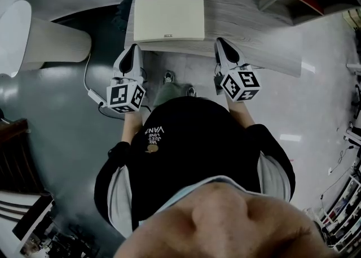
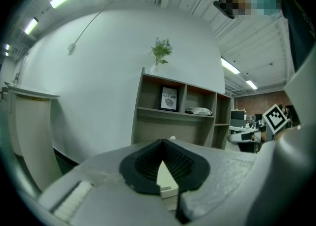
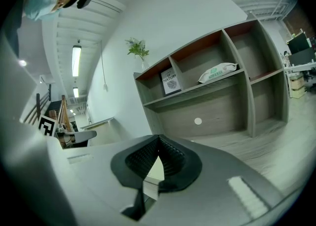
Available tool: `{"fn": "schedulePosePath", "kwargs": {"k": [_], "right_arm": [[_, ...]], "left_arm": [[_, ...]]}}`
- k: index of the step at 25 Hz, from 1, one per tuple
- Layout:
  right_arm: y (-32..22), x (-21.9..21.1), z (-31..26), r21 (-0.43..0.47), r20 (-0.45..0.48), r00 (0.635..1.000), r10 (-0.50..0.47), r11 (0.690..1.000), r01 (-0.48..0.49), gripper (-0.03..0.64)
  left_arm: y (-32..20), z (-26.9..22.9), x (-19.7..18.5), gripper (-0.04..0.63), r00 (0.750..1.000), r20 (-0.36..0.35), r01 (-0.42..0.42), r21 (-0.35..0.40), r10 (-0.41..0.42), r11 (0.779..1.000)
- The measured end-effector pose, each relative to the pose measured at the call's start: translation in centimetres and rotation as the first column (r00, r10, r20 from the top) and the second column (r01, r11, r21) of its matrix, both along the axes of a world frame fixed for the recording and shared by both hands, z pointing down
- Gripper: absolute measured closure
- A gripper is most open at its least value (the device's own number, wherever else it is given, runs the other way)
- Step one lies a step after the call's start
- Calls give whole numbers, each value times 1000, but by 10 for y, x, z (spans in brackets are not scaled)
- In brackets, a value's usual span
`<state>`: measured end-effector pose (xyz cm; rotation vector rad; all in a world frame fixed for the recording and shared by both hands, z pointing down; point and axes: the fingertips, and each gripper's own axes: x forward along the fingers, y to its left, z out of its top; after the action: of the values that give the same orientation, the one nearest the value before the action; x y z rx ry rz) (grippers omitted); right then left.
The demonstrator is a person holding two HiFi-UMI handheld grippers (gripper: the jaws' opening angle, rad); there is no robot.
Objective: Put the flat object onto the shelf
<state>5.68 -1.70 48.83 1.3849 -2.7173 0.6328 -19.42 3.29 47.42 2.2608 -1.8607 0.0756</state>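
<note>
Left hand-held gripper (image 1: 134, 49) and right hand-held gripper (image 1: 220, 42), parallel, jaws closed

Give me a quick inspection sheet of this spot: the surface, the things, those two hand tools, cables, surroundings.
Surface: grey wood shelf unit; whether the panel rests on it cannot be told.
Job's things: panel, flat and cream, gripped at its near edge.
Clutter: framed picture and white packet in the compartments, plant on top.
Grippers: left gripper and right gripper, fingers shut on the panel.
Cables: cable on the floor beside the left gripper.
Surroundings: glossy grey floor, pale curved counter.
</note>
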Motion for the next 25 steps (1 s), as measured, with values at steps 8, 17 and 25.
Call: {"fn": "schedulePosePath", "kwargs": {"k": [8, 17, 25], "right_arm": [[-27, -20, -9, 6, 1, 995, 102, 995, -102, 618], [-43, -45, -4, -7, 1, 975, 222, 975, -222, 618], [-49, -53, 7, -28, -14, 946, 323, 946, -323, 618]], "left_arm": [[-50, -8, -24, 595, 995, -3, -99, 11, 99, 995], [-96, 1, -55, 595, 978, -15, -207, -3, 207, 978], [-126, 15, -70, 594, 955, -23, -297, -28, 296, 955]]}}
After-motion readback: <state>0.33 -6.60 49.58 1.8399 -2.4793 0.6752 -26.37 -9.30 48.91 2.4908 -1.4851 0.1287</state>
